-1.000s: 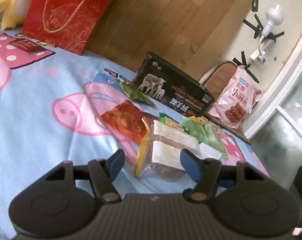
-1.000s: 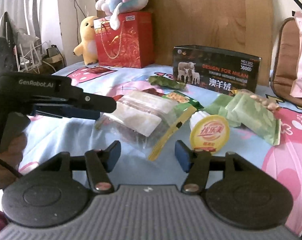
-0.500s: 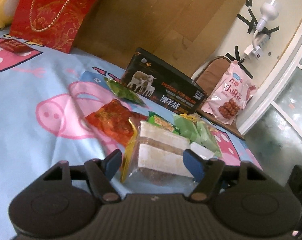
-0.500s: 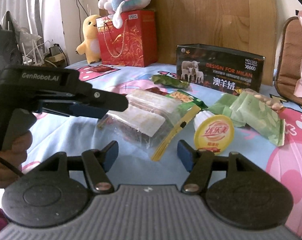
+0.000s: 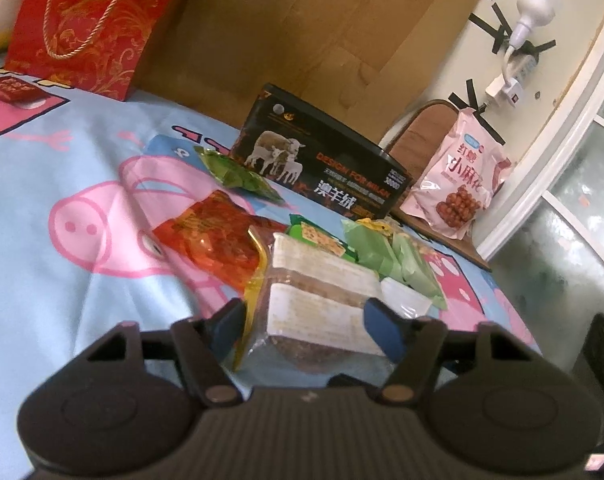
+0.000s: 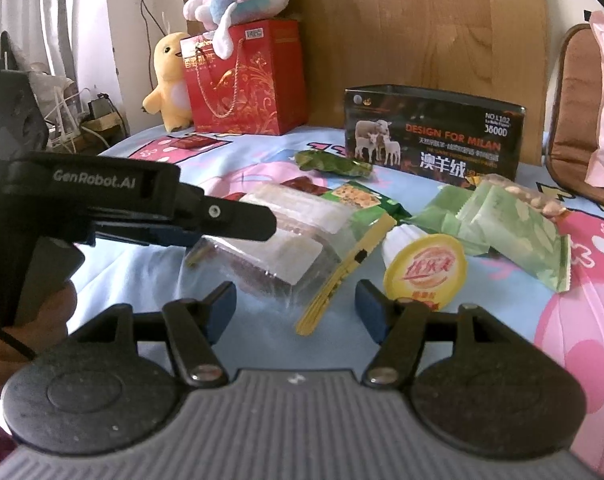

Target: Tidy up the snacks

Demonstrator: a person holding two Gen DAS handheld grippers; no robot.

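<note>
Left gripper (image 5: 306, 322) closing around the clear zip bag of snacks (image 5: 318, 304) (yellow zipper edge at its left), blue pads flanking the bag; contact unclear. Right gripper (image 6: 296, 306) spread, empty, low over the blue cartoon-pig sheet (image 6: 142, 272). Bag near centre, yellow-lidded cup (image 6: 424, 272) to its right, green packets (image 6: 514, 232) beyond, black sheep-print box (image 6: 434, 136) far behind.

left gripper (image 5: 304, 326) closing around clear snack bag (image 5: 318, 304)
</note>
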